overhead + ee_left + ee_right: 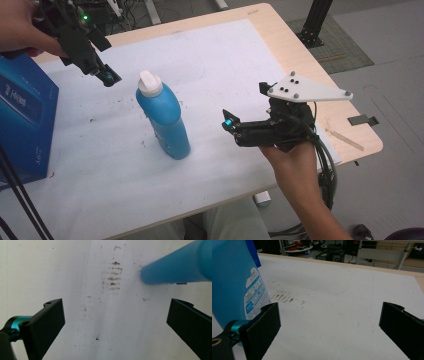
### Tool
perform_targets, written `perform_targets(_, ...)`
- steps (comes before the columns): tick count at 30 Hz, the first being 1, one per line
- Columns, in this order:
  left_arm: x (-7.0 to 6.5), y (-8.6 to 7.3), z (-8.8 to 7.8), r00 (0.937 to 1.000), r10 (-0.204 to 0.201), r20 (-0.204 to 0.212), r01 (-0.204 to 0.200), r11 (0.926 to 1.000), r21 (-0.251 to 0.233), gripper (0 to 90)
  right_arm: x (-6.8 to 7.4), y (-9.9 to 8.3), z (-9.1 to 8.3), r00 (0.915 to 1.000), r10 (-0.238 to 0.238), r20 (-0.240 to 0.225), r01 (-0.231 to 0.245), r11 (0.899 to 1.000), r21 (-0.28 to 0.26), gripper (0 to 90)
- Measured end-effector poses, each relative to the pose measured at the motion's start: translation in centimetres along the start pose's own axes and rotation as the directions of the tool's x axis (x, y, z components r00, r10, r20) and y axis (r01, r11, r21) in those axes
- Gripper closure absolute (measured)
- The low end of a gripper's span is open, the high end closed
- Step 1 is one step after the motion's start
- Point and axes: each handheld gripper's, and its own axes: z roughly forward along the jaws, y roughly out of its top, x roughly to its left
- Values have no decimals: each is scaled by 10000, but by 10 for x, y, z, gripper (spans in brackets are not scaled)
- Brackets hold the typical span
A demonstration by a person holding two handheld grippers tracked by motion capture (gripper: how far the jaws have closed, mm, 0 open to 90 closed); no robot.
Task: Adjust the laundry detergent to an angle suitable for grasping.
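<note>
The blue bottle (165, 120) stands upright on the white sheet (225, 60) that covers the table (270, 20), roughly midway between the two grippers and touching neither. Its white cap (149, 82) is on, and what the bottle holds cannot be told through the opaque plastic. In the left gripper view only the bottle's lower end (175, 267) enters from the upper right, cut off by the frame; in the right gripper view its labelled side (234, 285) is cropped at the left edge, and the label print is too small to read.

The left gripper (107, 76) hovers above the sheet near the bottle's cap, jaws spread wide with only the stained sheet between them. The hand (20, 27) holding it is cut off at the top left corner. The right gripper (229, 122) is held low to the bottle's right, jaws also spread and empty, pointing towards the bottle.

A blue box (22, 125) sits at the left edge of the table, partly out of frame. The sheet between bottle and right gripper is bare, and so is its far half up to the table's rear edge
</note>
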Motion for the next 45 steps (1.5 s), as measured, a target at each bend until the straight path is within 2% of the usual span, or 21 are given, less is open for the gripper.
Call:
perform_targets(11, -2, -6, 1, 10000, -83, -9, 83, 10000, 5, 17, 23, 10, -11, 9992, -379, 144, 382, 9991, -188, 28)
perform_targets(18, -1, -13, 1, 9999, -149, 22, 149, 9999, 32, 17, 41, 16, -12, 9994, -342, -105, 339, 9990, -284, 28)
perform_targets(27, -2, -18, -2, 9998, -193, -43, 193, 9998, -28, 17, 69, 18, -3, 9969, -590, -524, 587, 9983, -57, 28)
perform_targets(36, -2, -20, -4, 9999, -127, -105, 128, 9999, 73, 17, 95, 18, 14, 9967, -334, -745, 356, 9990, 285, 28)
perform_targets(40, -2, -21, -4, 9999, -122, -111, 123, 9999, 92, 16, 105, 17, 21, 9965, -472, -692, 493, 9984, 282, 28)
perform_targets(45, -2, -22, -4, 9998, -141, -132, 142, 9999, 75, 17, 113, 17, 31, 9973, -249, -692, 276, 9989, 375, 28)
